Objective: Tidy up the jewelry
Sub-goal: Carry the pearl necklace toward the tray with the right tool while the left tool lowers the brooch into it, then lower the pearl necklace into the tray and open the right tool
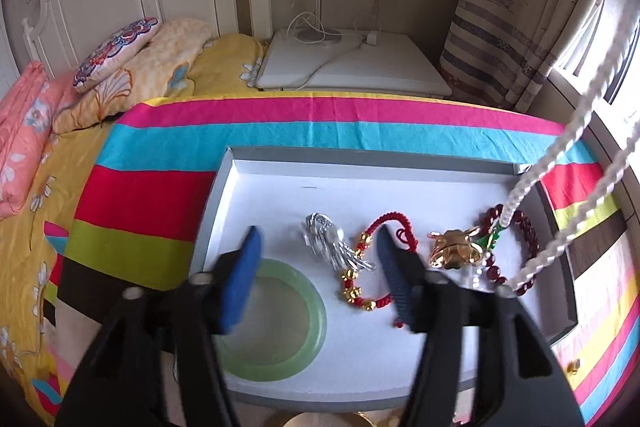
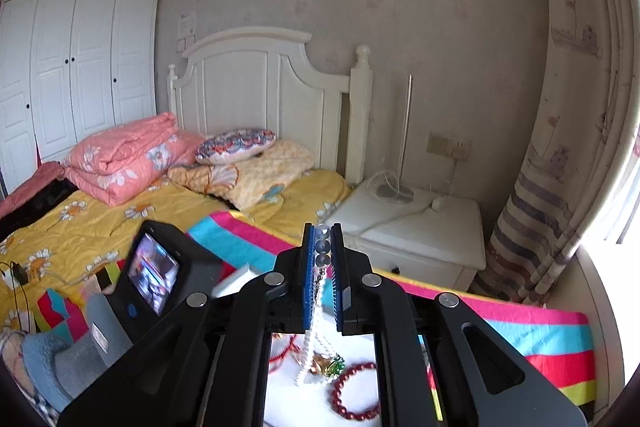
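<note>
A grey-rimmed white tray [image 1: 218, 195] lies on a striped cloth. In it are a green jade bangle [image 1: 308, 323], a silver chain pile [image 1: 328, 243], a red cord bracelet with gold beads [image 1: 360, 279], a gold ornament [image 1: 454, 247] and a dark red bead bracelet [image 1: 528, 227]. My left gripper [image 1: 318, 239] is open above the tray, its fingers over the bangle and the red cord bracelet. My right gripper [image 2: 323, 239] is shut on a white pearl necklace [image 2: 316, 331], which hangs down over the tray [image 2: 288, 399] and shows as white strands [image 1: 568, 147] in the left wrist view.
The tray rests on a bright striped cloth [image 1: 320, 123] over a bed with a yellow sheet. Pillows [image 1: 140, 67] and a pink quilt [image 2: 124, 155] lie near the white headboard. A white nightstand [image 1: 352, 63] stands behind. A striped curtain [image 1: 500, 39] hangs at right.
</note>
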`<state>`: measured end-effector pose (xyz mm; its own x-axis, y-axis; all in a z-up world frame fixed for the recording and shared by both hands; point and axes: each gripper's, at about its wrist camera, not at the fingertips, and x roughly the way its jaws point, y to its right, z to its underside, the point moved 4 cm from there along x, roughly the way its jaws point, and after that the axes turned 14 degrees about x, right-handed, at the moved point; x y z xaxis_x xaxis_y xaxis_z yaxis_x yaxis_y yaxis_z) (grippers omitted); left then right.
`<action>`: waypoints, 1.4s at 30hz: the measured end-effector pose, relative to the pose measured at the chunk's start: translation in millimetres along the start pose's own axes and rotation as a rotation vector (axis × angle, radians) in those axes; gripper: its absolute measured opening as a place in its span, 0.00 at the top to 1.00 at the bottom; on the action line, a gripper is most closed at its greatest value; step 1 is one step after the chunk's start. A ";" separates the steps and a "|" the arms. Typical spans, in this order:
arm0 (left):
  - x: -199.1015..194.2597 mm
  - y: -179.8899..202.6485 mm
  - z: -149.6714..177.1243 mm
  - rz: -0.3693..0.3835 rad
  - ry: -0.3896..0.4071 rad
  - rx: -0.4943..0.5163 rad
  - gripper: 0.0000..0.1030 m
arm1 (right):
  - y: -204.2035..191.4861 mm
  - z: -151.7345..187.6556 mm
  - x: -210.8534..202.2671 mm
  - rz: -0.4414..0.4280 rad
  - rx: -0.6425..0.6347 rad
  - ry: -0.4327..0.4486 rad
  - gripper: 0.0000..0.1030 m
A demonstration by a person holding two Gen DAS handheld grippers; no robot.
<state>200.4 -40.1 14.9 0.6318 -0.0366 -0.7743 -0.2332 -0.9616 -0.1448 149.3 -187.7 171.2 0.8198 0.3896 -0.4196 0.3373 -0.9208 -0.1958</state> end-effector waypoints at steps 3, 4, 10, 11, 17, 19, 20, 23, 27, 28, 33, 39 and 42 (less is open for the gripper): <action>-2.1 1.6 6.3 -0.006 0.009 0.013 0.26 | 16.1 21.0 12.0 0.016 0.021 -0.060 0.92; -4.2 1.8 8.2 -0.003 0.014 0.009 0.25 | 20.8 28.6 16.1 0.015 0.030 -0.083 0.92; -29.7 3.6 22.8 0.005 0.077 -0.018 0.19 | 32.2 76.1 41.2 0.043 0.015 -0.211 0.92; -34.3 4.2 27.6 0.008 0.086 -0.016 0.18 | 34.8 85.5 45.5 0.056 0.014 -0.235 0.92; -56.5 3.9 59.7 0.032 0.115 -0.018 0.15 | 66.7 129.9 63.1 0.094 0.091 -0.389 0.90; -61.5 2.3 70.2 0.042 0.121 -0.029 0.12 | 78.3 136.7 62.2 0.090 0.129 -0.416 0.81; -63.7 1.7 75.8 0.048 0.121 -0.033 0.12 | 83.2 138.3 59.7 0.086 0.151 -0.421 0.73; -66.8 -1.5 86.6 0.055 0.121 -0.039 0.11 | 90.0 136.2 43.2 0.023 0.196 -0.387 0.38; -70.2 -10.8 100.2 0.064 0.117 -0.067 0.11 | 91.6 133.9 14.2 0.017 0.198 -0.321 0.36; -71.1 -13.5 102.4 0.067 0.117 -0.076 0.11 | 90.9 133.9 6.2 0.004 0.203 -0.308 0.36; -79.4 -24.5 119.1 0.086 0.120 -0.116 0.11 | 82.5 139.4 -28.7 -0.032 0.185 -0.273 0.36; -88.5 -21.2 143.5 0.112 0.117 -0.145 0.11 | 64.8 157.9 -52.7 -0.062 0.188 -0.289 0.36; -89.1 -20.7 158.8 0.125 0.117 -0.182 0.10 | 48.0 170.3 -59.9 -0.072 0.174 -0.290 0.36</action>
<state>31.5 26.3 -10.9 0.6903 -0.1799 -0.7008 -0.1847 -0.9803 0.0697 37.6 -252.0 36.0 0.6225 0.4655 -0.6291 0.2853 -0.8835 -0.3715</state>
